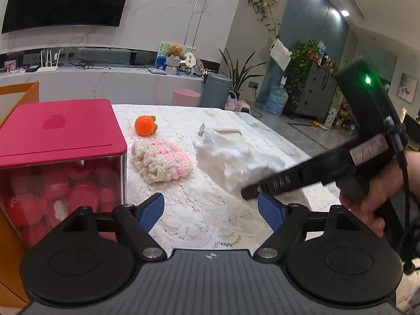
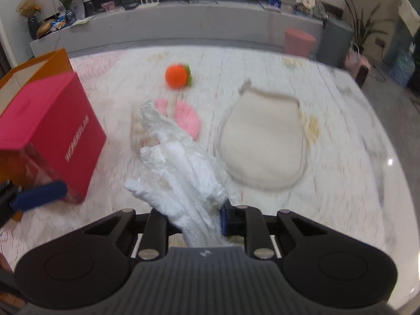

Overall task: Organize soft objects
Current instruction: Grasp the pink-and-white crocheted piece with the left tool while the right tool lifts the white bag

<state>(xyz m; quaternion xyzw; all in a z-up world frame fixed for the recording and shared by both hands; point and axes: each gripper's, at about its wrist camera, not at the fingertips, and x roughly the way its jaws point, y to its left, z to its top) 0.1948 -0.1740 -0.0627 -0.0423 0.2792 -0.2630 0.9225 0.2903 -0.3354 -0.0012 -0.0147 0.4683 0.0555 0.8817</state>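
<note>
Only from the left wrist view is the right gripper seen from outside, gripped by a hand; a crumpled white soft cloth is held at its tip, lifted above the white lace-covered table. The left gripper is seen with its blue-padded fingers spread wide and nothing between them. A pink-lidded clear storage box filled with red items stands at the left, just beside a cream and pink crocheted piece; an orange crocheted ball lies farther back.

From the right wrist view, blurred, the white cloth is shown pinched between the nearly closed jaws of the right gripper, fanning out in pleated, rumpled folds and partly hiding the crocheted piece. A flat cream drawstring pouch is laid open to view at the right. The box and ball are also seen.
</note>
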